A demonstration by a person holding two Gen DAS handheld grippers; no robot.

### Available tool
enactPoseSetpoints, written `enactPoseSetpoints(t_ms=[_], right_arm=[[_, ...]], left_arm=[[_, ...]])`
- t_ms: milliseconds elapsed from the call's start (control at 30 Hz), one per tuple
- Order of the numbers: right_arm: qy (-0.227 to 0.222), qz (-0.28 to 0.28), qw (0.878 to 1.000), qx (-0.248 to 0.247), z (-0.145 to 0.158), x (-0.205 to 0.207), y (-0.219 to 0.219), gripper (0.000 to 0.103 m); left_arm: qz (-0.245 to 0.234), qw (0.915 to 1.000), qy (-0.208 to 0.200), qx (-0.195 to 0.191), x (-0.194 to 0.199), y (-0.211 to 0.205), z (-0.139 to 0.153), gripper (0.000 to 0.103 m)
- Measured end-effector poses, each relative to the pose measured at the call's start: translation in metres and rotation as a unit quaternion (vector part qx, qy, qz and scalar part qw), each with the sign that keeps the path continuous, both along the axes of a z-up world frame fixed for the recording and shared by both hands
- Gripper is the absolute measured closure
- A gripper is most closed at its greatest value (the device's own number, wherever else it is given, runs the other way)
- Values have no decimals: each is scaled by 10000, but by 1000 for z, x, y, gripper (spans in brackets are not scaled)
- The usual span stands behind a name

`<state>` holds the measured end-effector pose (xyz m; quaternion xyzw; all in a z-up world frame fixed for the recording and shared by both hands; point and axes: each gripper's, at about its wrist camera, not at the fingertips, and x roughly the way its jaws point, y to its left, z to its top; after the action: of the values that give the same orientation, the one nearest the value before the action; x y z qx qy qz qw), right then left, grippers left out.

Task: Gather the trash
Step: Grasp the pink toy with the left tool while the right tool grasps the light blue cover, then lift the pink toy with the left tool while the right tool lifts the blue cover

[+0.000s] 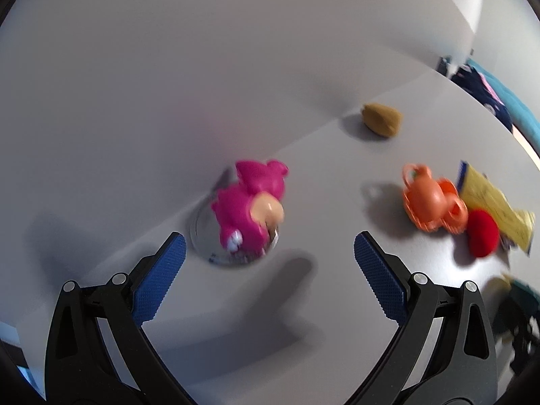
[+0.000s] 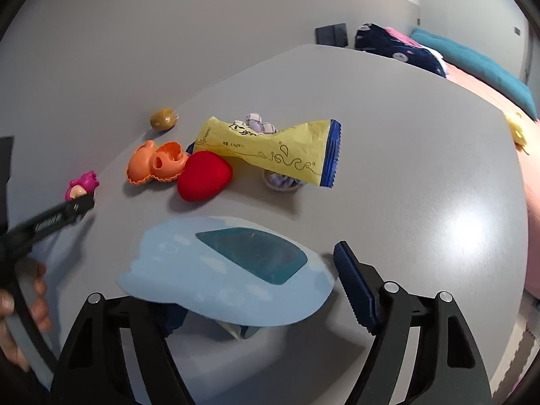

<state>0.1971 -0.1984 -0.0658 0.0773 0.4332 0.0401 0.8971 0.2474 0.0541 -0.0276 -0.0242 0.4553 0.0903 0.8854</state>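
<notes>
A yellow wrapper with a blue serrated end lies crumpled across the grey table, one end propped on a small checked cup and the other against a red heart-shaped thing. Nearer, a pale blue packet with a dark teal window (flat, slightly curled) lies tilted between the right gripper's jaws, its edge over the left finger.

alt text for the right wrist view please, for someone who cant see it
The right gripper hangs open over a grey table, with a pale blue packet lying between its fingers. Beyond it lie a yellow wrapper, a red strawberry-shaped toy, an orange toy and a small brown lump. At left, the left gripper reaches toward a pink figurine.
</notes>
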Motion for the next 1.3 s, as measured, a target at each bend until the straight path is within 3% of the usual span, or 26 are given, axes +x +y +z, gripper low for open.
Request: enactPoseSetpoints(t_ms=[100, 300, 500, 600, 1033, 1300], right_arm=[[-20, 166, 9998, -83, 1, 2, 0, 28], [0, 376, 9993, -1, 1, 7, -3, 29], [28, 467, 9989, -20, 1, 7, -4, 32], [45, 517, 9987, -10, 1, 3, -5, 34], [32, 490, 9986, 209, 11, -29, -20, 38], [-190, 325, 9989, 269, 31, -50, -42, 38]], left_arm=[[130, 9999, 55, -23, 10, 5, -3, 6], [180, 9991, 245, 285, 25, 6, -13, 10], [275, 9995, 144, 45, 20, 15, -10, 46], [221, 9996, 141, 111, 12, 15, -7, 57], [21, 9988, -162, -469, -51, 9, 7, 57], [-310, 9975, -375, -519, -60, -25, 30, 57]])
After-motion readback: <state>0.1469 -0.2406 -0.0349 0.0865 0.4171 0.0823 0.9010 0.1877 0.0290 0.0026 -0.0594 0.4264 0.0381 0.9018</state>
